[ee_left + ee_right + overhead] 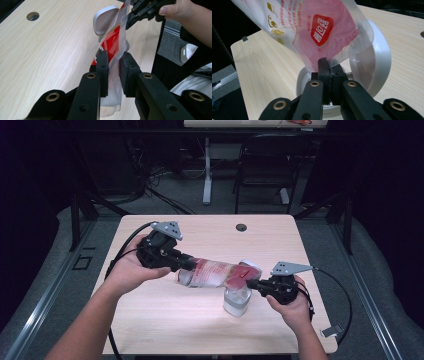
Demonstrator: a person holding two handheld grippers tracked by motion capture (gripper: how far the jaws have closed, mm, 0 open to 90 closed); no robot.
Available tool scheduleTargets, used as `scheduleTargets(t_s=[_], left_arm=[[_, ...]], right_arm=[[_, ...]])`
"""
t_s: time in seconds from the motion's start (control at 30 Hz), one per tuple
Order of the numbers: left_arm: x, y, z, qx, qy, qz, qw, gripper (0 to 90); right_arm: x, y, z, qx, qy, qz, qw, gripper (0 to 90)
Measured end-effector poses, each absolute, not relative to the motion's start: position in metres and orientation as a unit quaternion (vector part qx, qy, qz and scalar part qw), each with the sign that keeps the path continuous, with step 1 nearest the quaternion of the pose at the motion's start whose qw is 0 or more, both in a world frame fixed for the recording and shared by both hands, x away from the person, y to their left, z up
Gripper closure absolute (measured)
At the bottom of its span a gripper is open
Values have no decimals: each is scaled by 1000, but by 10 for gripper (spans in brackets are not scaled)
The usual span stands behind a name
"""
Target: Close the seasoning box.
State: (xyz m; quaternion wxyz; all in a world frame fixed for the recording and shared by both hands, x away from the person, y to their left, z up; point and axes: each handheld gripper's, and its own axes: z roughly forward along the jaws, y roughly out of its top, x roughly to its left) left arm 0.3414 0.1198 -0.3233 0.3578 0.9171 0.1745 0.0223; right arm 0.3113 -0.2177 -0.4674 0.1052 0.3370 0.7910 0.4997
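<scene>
Black foam-padded jaws of the left gripper (113,72) pinch one end of a thin, crinkly red-and-clear plastic bag (215,272), stretched above the pale wood-grain table (165,320). At the bag's other end the right gripper (329,70) is clamped tight on its edge, directly over a round white lidded container (236,301). Bare tabletop lies open toward the far edge.

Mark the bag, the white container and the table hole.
bag (212,271), high view, on its red-printed middle.
white container (236,303), high view, on its side wall.
table hole (241,227), high view, on its centre.
</scene>
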Motion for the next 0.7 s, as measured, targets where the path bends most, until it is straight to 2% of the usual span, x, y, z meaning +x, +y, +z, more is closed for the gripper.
scheduleTargets(t_s=[0.7], left_arm=[[341,118,-321,915,175,23,362,789]], right_arm=[[312,-218,-468,335,793,498,105,898]])
